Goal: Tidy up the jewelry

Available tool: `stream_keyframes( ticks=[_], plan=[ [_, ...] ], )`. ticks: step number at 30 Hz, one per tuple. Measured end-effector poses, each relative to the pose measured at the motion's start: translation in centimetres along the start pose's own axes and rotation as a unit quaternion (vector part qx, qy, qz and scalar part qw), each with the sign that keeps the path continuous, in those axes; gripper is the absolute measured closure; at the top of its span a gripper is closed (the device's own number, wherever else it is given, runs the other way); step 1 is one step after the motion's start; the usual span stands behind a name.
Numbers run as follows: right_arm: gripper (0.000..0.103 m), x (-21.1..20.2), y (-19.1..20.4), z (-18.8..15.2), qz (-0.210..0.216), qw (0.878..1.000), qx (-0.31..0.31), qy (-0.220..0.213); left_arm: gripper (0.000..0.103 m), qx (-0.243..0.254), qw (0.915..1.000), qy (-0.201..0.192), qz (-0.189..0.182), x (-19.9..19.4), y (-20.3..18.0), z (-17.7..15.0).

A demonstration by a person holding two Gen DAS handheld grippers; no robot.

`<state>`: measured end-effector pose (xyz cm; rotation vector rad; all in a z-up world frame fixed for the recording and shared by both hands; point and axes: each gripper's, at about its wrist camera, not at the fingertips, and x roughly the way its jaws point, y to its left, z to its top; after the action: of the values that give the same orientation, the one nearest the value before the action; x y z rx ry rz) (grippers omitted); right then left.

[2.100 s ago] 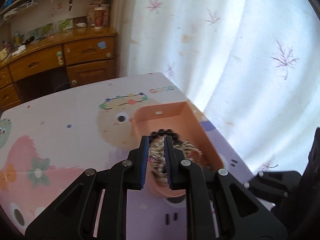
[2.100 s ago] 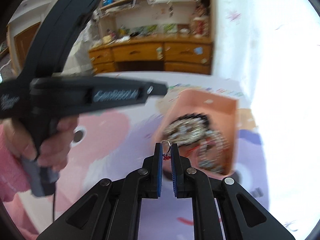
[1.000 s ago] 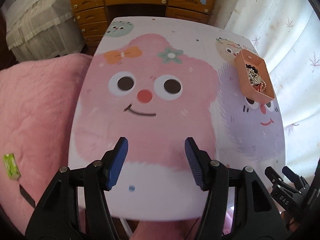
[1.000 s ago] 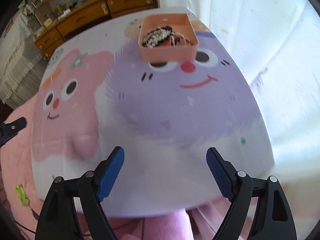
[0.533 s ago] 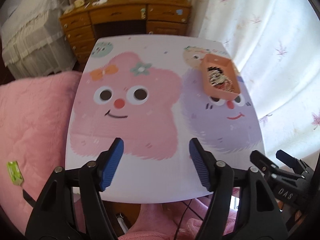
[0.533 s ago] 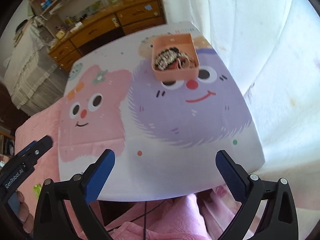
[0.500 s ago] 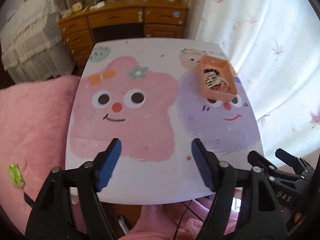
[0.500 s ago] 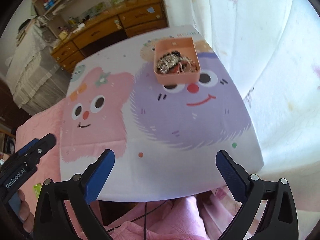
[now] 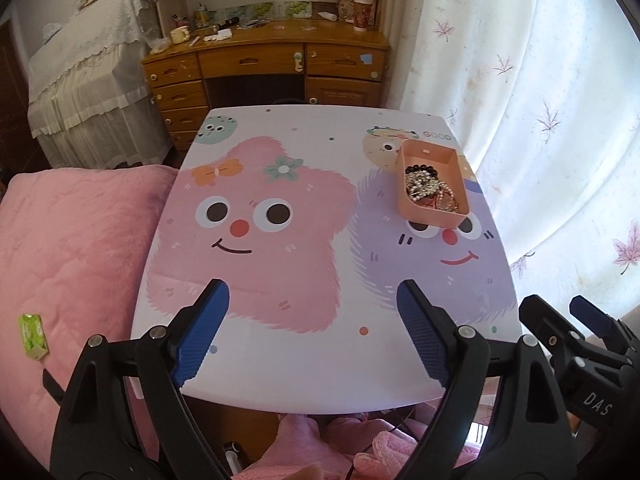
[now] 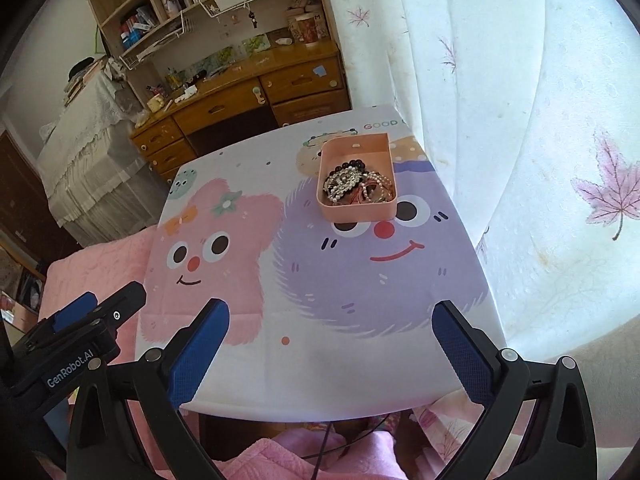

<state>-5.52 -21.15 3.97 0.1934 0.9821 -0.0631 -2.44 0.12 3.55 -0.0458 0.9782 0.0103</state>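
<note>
A peach-pink plastic tray (image 9: pixel 416 208) (image 10: pixel 352 210) stands at the far right of the cartoon-printed table (image 9: pixel 304 248) (image 10: pixel 320 280). It holds a heap of jewelry (image 9: pixel 426 188) (image 10: pixel 356 186): black beads, pearl strands, a sparkly piece. My left gripper (image 9: pixel 312 324) is open and empty, back over the table's near edge. My right gripper (image 10: pixel 330 344) is open wide and empty, also at the near edge. Each gripper shows in the other's view, the right one (image 9: pixel 580 344) and the left one (image 10: pixel 88 320).
A pink quilted bed (image 9: pixel 68 256) lies left of the table, with a green packet (image 9: pixel 33 336) on it. A wooden desk with drawers (image 9: pixel 264 68) stands beyond the table. A white curtain (image 9: pixel 540 100) hangs close along the table's right side.
Both grippers, earlier shut on jewelry pieces over the tray, have opened and pulled far back to the table's near edge. In the last half second they barely moved.
</note>
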Motion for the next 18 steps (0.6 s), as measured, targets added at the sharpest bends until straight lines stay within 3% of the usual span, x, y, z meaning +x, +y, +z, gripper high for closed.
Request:
stream_keyframes(
  ticks=[5, 10, 18],
  plan=[
    [0.001, 0.9, 1.2, 0.0, 0.008, 1.0, -0.028, 0.004, 0.016, -0.005, 0.9999, -0.005, 0.016, -0.1, 0.7, -0.4],
    [0.001, 1.1, 2.4, 0.2, 0.008, 0.999, -0.043, -0.004, 0.0, -0.006, 0.9997, -0.006, 0.022, -0.2, 1.1, -0.4],
    [0.001, 2.2, 3.1, 0.5, 0.009, 0.999, -0.04, 0.002, 0.0, -0.008, 0.9998, 0.0, 0.021, 0.2, 1.7, -0.3]
  ],
)
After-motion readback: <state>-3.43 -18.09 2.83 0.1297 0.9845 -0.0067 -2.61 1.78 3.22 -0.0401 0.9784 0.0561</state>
